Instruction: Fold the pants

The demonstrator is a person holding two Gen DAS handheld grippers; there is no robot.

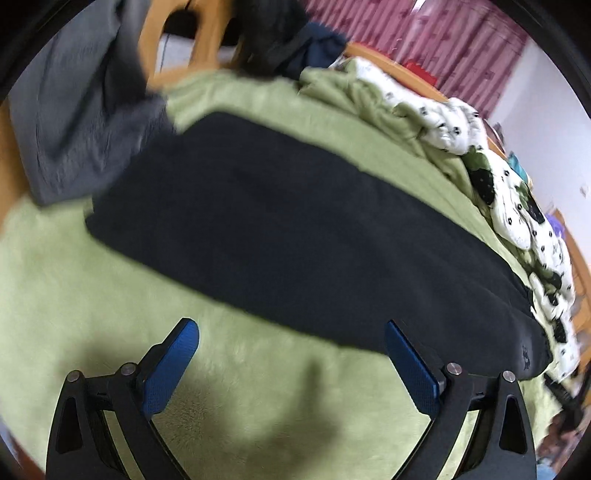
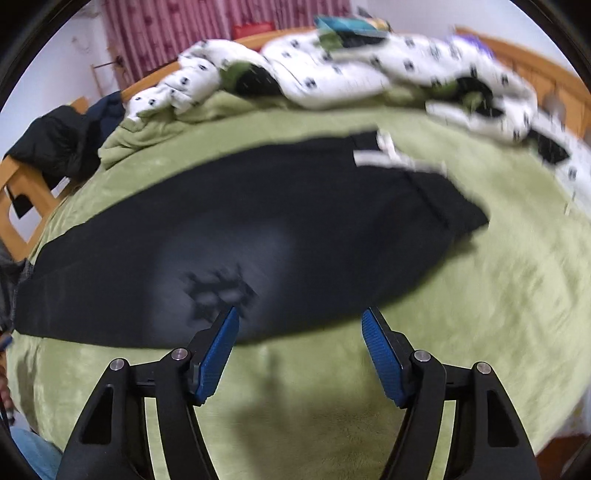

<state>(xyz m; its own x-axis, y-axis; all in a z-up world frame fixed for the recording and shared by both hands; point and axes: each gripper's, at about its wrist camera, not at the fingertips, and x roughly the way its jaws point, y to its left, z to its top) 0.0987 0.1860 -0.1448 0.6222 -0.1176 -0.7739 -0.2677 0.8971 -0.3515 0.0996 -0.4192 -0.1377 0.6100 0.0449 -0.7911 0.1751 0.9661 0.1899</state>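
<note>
Black pants (image 1: 280, 236) lie flat on a green blanket (image 1: 110, 295), folded lengthwise into one long strip. In the right wrist view the pants (image 2: 229, 236) show a white drawstring (image 2: 388, 155) at the waist end on the far right and a faint print near the middle. My left gripper (image 1: 291, 332) is open and empty, just in front of the near edge of the pants. My right gripper (image 2: 300, 317) is open and empty, its fingertips at the near edge of the pants.
A grey garment (image 1: 85, 122) lies at the far left by a wooden chair (image 1: 177, 40). A white patterned quilt (image 2: 332, 70) is heaped along the far side of the bed, with dark clothes (image 2: 55, 140) at the left. Pink curtains (image 2: 184, 29) hang behind.
</note>
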